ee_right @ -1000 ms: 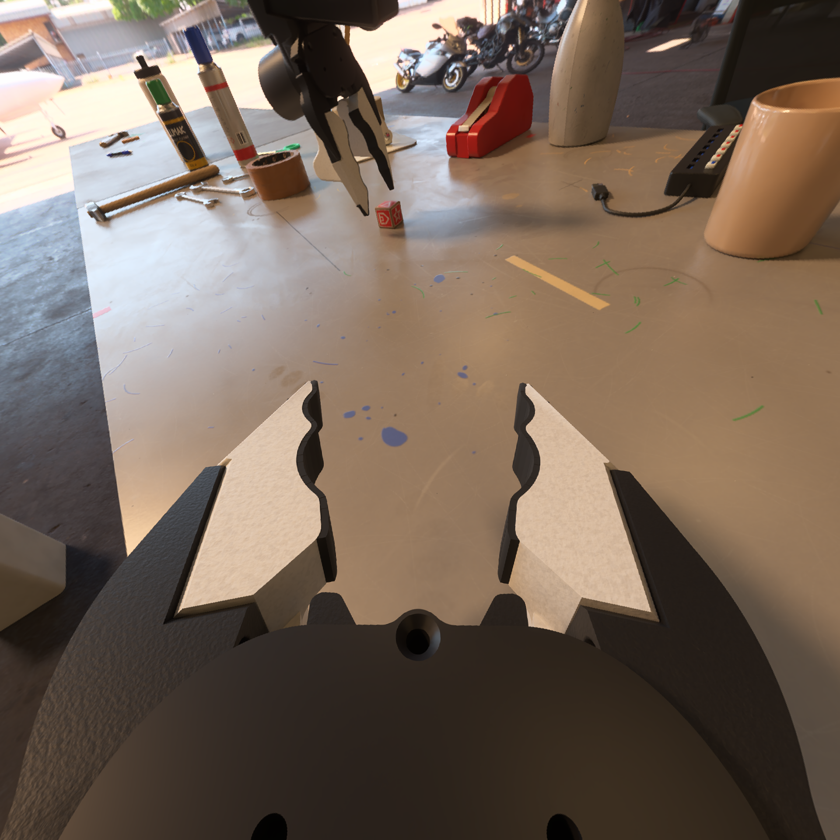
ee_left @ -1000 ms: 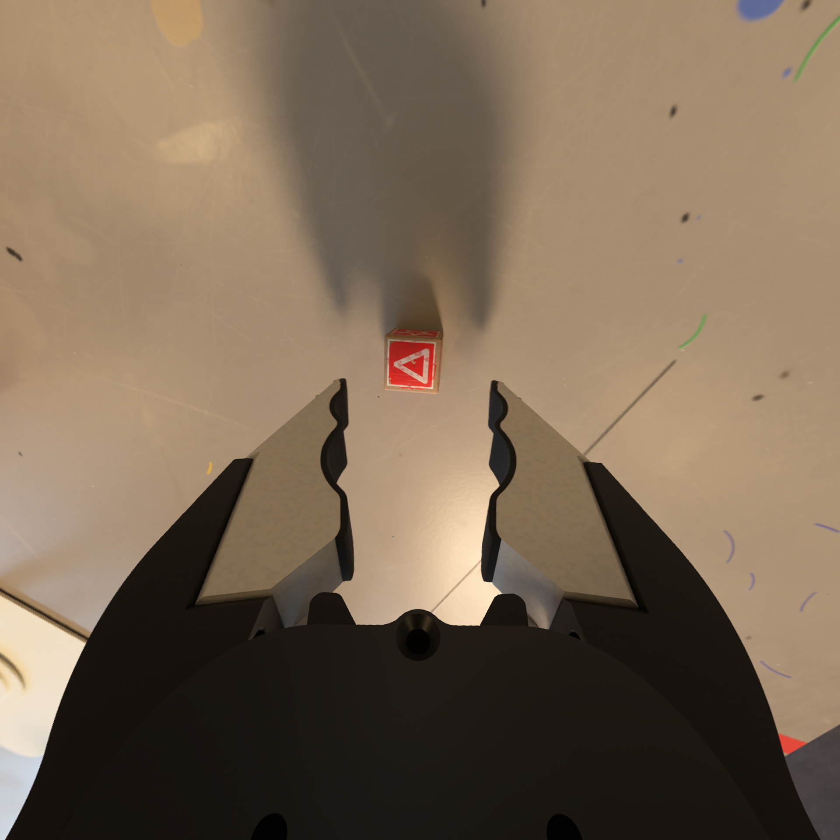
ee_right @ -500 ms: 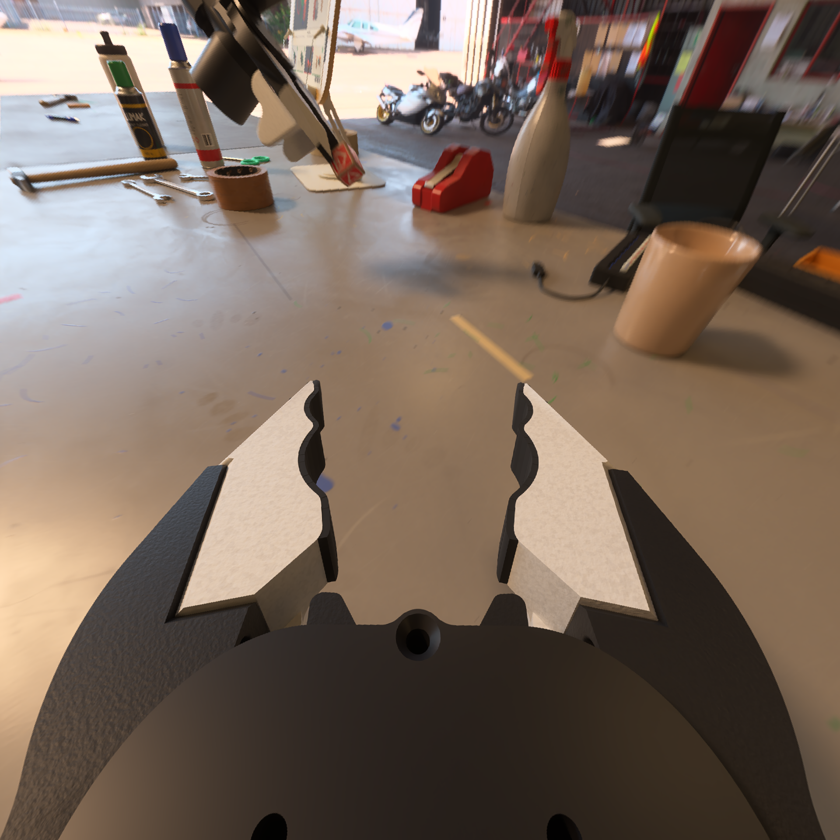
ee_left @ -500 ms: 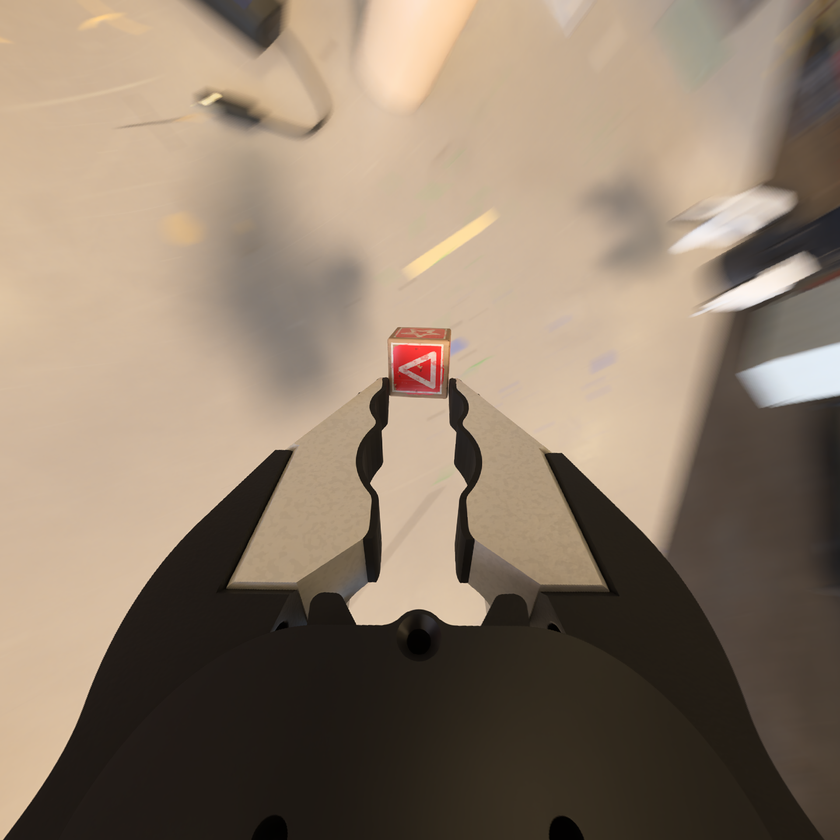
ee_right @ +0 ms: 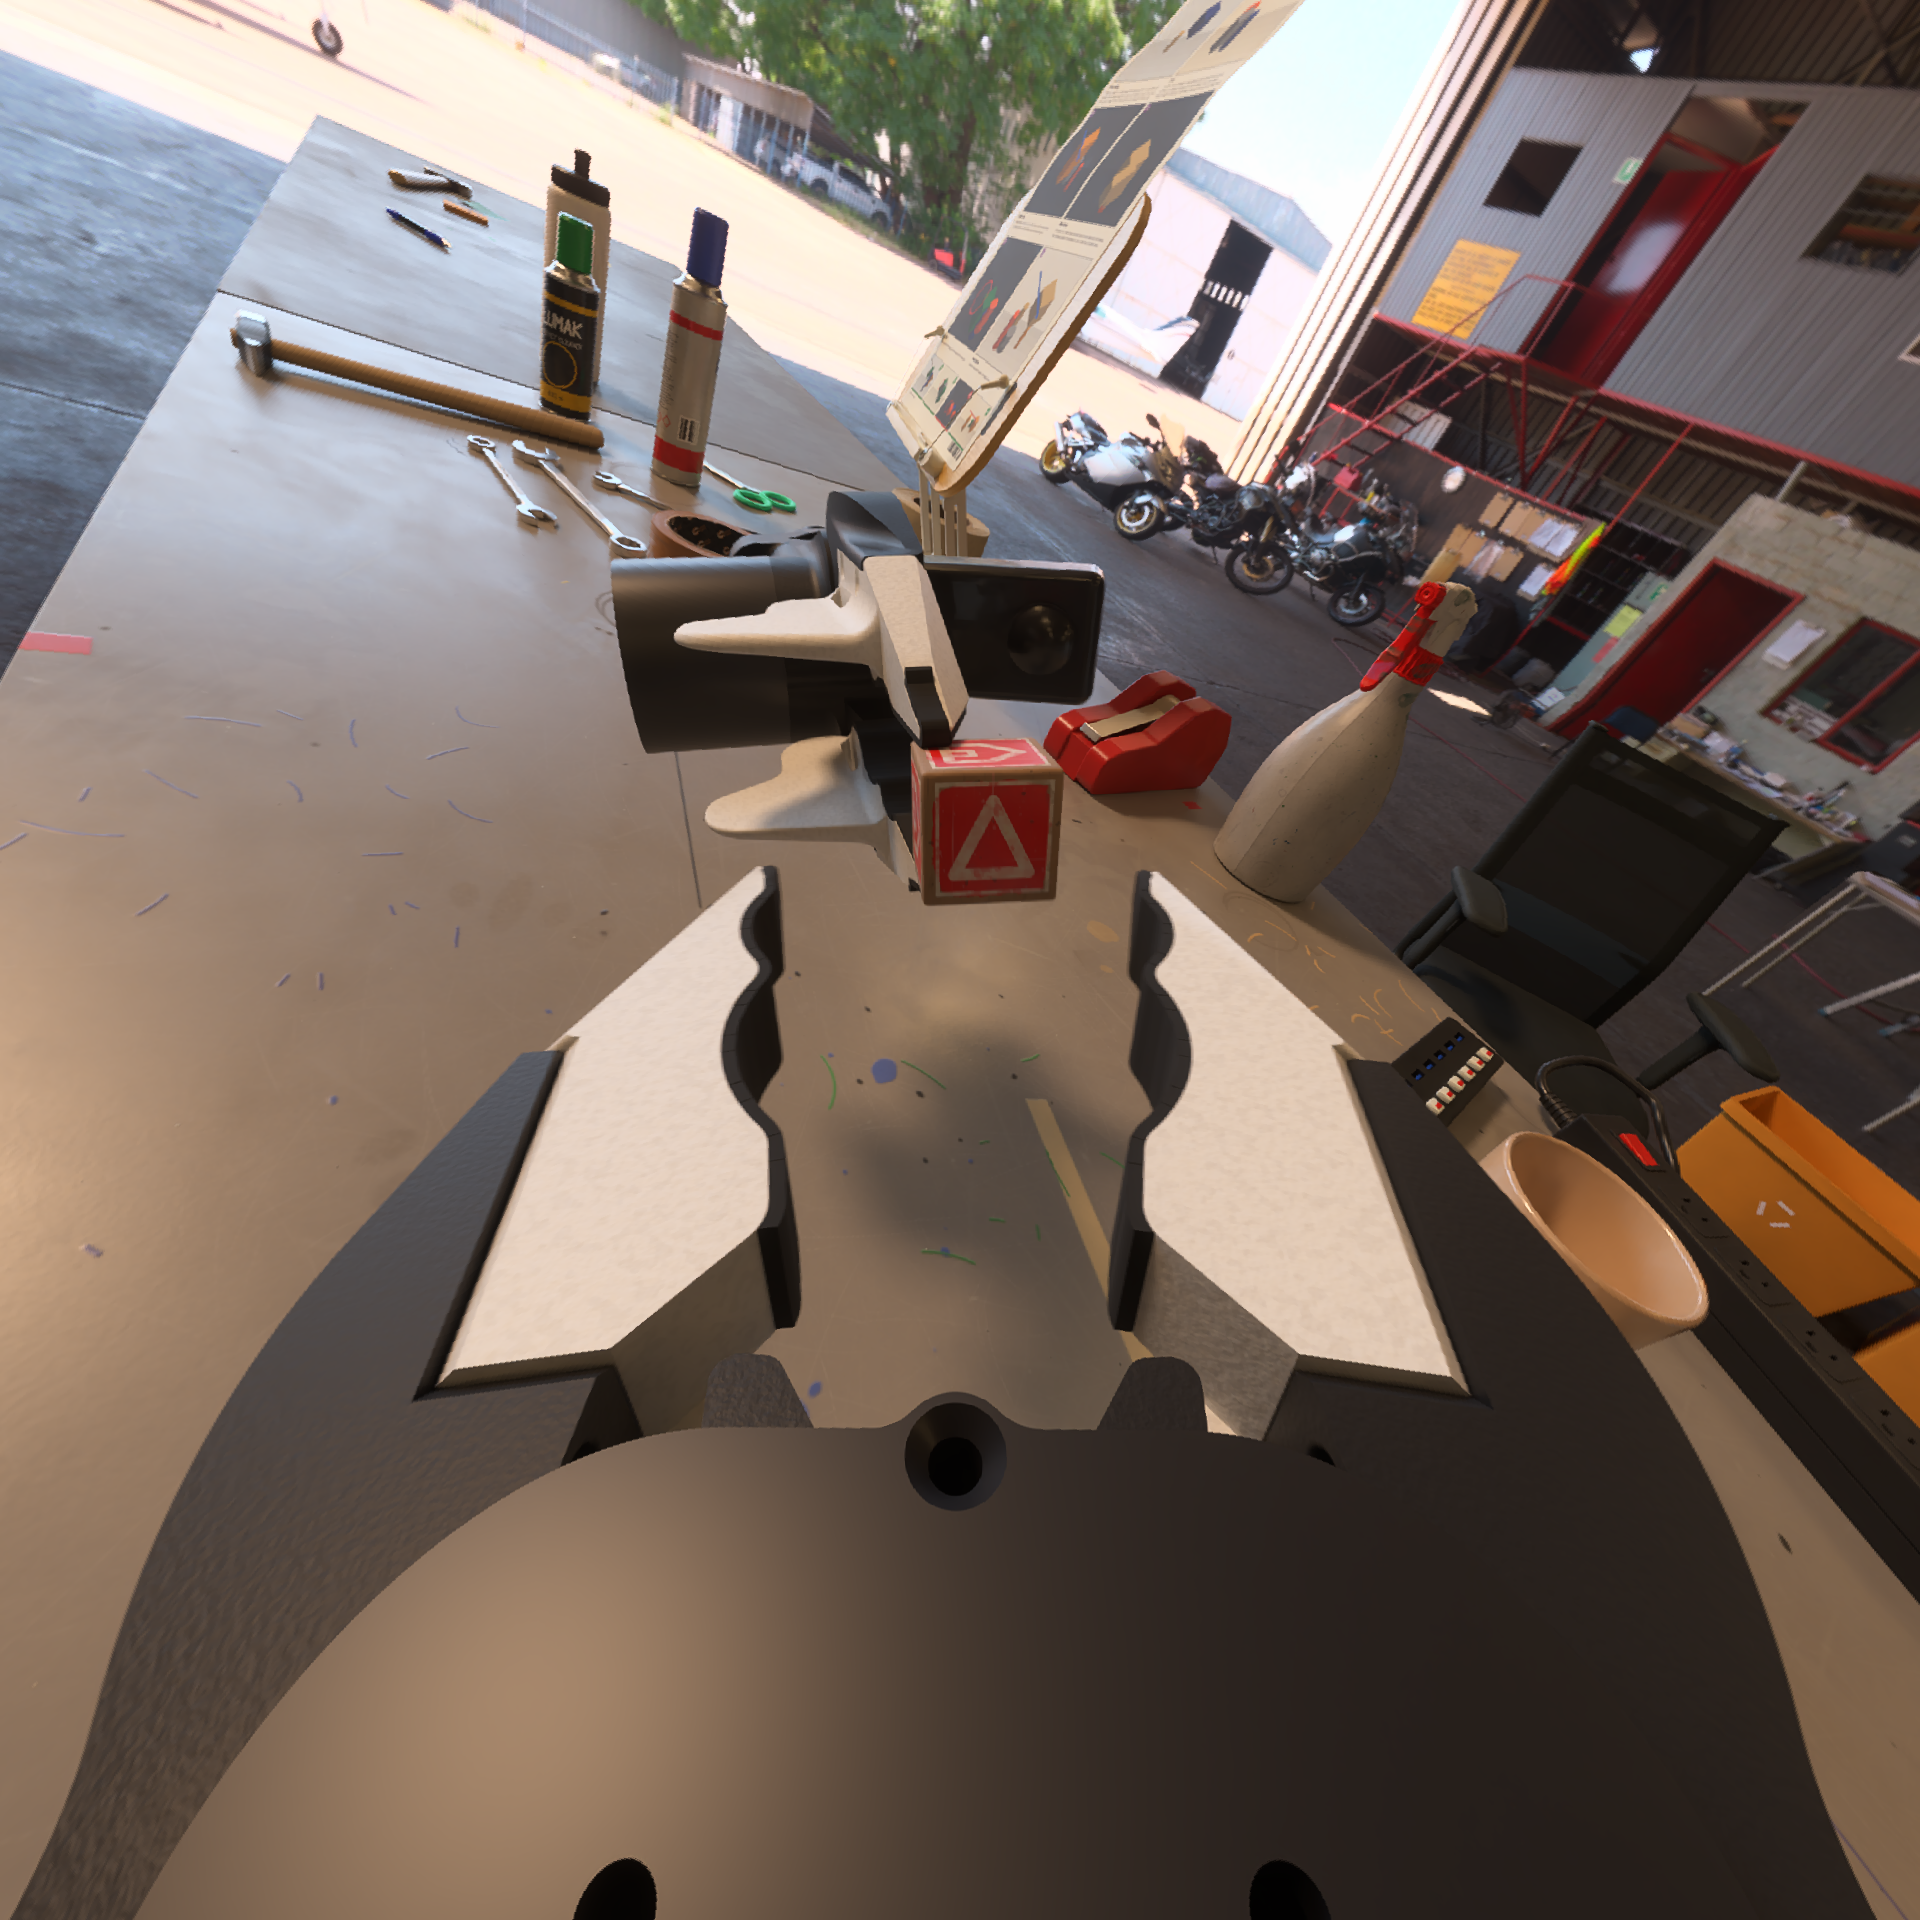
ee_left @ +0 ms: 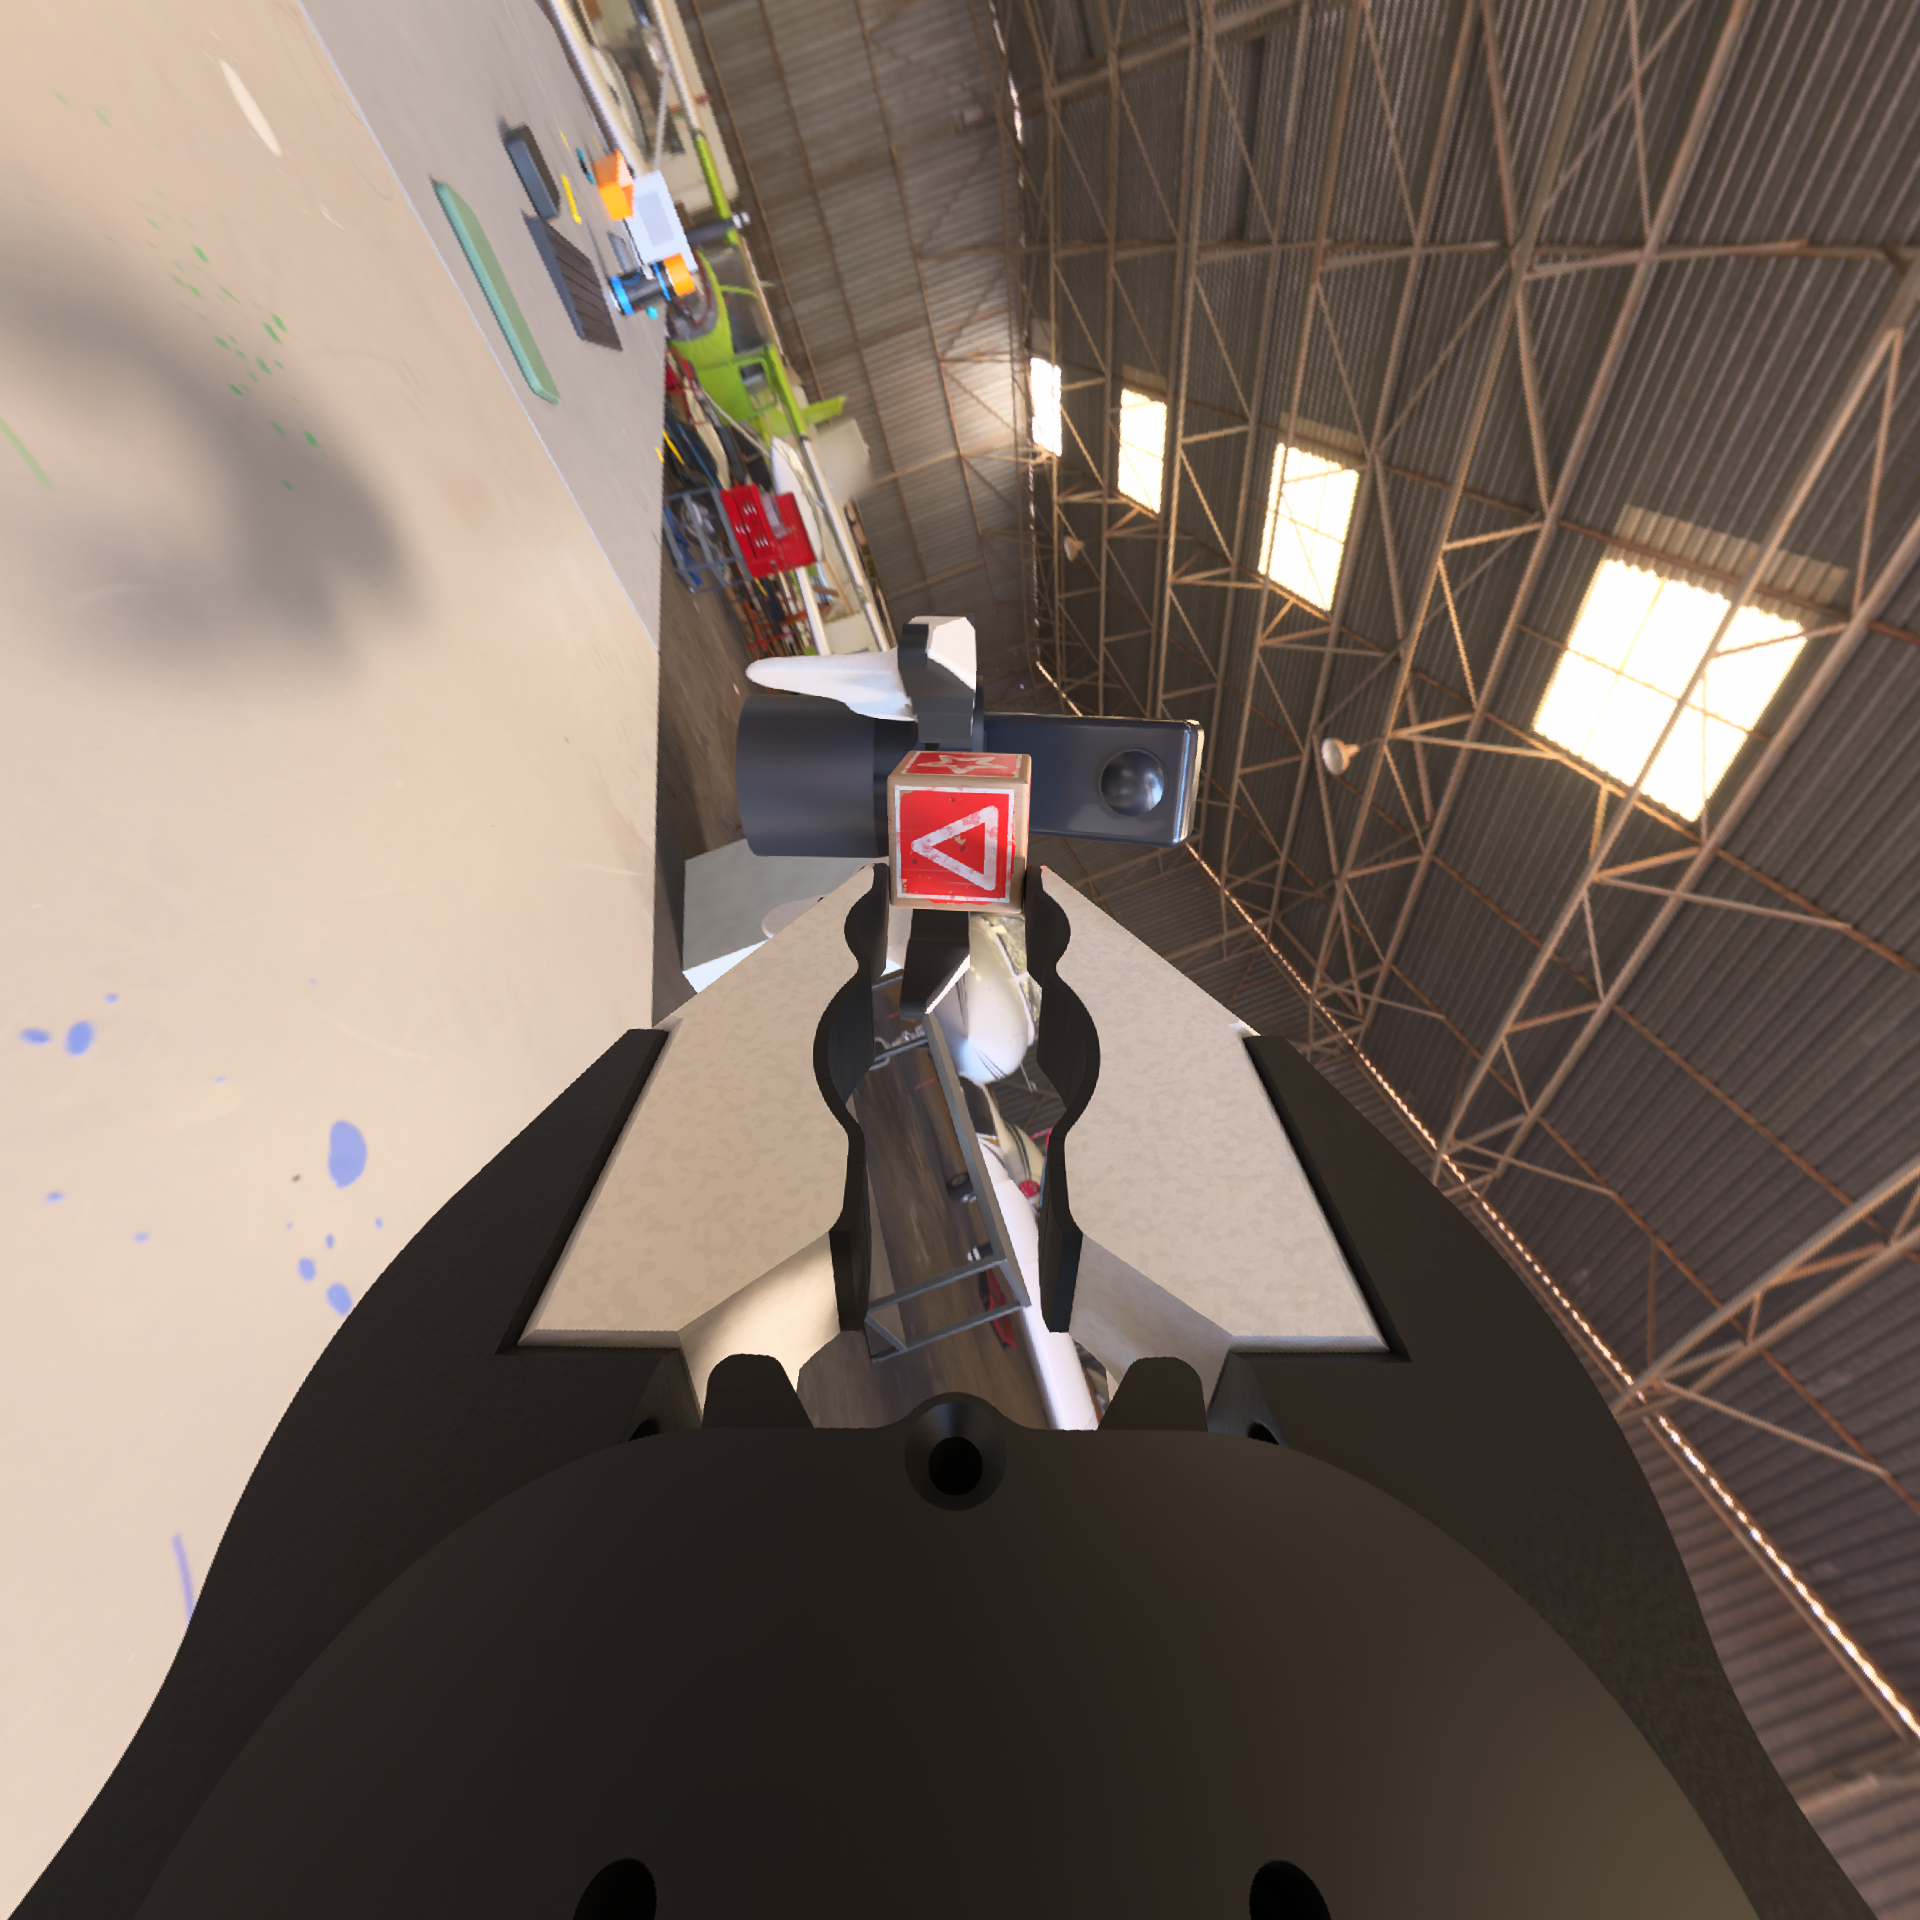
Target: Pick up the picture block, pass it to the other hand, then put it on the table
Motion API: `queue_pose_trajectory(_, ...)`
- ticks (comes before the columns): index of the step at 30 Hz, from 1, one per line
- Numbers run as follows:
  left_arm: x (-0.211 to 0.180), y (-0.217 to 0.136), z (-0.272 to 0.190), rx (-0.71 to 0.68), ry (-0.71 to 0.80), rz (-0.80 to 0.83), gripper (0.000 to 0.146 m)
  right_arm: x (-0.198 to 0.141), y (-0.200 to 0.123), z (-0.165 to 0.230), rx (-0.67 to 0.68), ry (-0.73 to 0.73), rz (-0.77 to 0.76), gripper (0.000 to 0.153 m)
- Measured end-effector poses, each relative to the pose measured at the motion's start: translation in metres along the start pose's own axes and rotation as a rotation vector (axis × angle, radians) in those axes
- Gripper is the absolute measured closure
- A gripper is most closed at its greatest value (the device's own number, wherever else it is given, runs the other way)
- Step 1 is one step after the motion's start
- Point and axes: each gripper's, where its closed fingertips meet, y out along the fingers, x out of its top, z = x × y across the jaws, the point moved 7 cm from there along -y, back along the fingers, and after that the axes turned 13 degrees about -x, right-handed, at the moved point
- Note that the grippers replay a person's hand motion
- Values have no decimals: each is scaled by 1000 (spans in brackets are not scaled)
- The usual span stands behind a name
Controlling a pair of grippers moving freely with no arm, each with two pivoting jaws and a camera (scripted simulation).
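Note:
The picture block point(ee_left: 956, 836) is a small wooden cube with red faces and a white triangle. My left gripper point(ee_left: 956, 883) is shut on it at the fingertips and holds it in the air, rolled so the table point(ee_left: 260, 727) runs along the left. In the right wrist view the block point(ee_right: 987, 826) hangs well above the table point(ee_right: 312, 831), between the left gripper's fingers point(ee_right: 914, 644). My right gripper point(ee_right: 954, 883) is open and empty, facing the block, with its tips just short of it. The right gripper's black body point(ee_left: 800, 779) shows behind the block.
A beige mug point(ee_right: 1600, 1236), a power strip point(ee_right: 1455, 1075) and an orange box point(ee_right: 1797, 1195) are at the right. A white spray bottle point(ee_right: 1320, 790) and a red tape dispenser point(ee_right: 1138, 732) stand behind the block. A hammer point(ee_right: 416, 384), wrenches, spray cans and a board on a stand point(ee_right: 1029, 260) are at the far left.
My left gripper closed on the block, lifted it off the table and swung it round towards the right gripper. My right gripper rose and came up close to the block, still open.

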Motion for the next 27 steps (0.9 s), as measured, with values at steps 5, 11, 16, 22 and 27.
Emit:
queue_pose_trajectory(5,-5,21,8,-41,-23,55,120,-3,-14,-5,8,12,12,126)
queue_pose_trajectory(11,-26,13,7,-36,77,60,64,21,-49,-56,-80,-21,41,126)
queue_pose_trajectory(16,-81,6,11,40,178,79,65,22,-110,-159,-266,74,415,126)
queue_pose_trajectory(22,-129,-16,33,302,340,107,69,-80,-154,-189,-267,265,1066,126)
queue_pose_trajectory(27,-131,-23,47,294,300,83,70,-140,-138,-170,-54,438,1295,126)
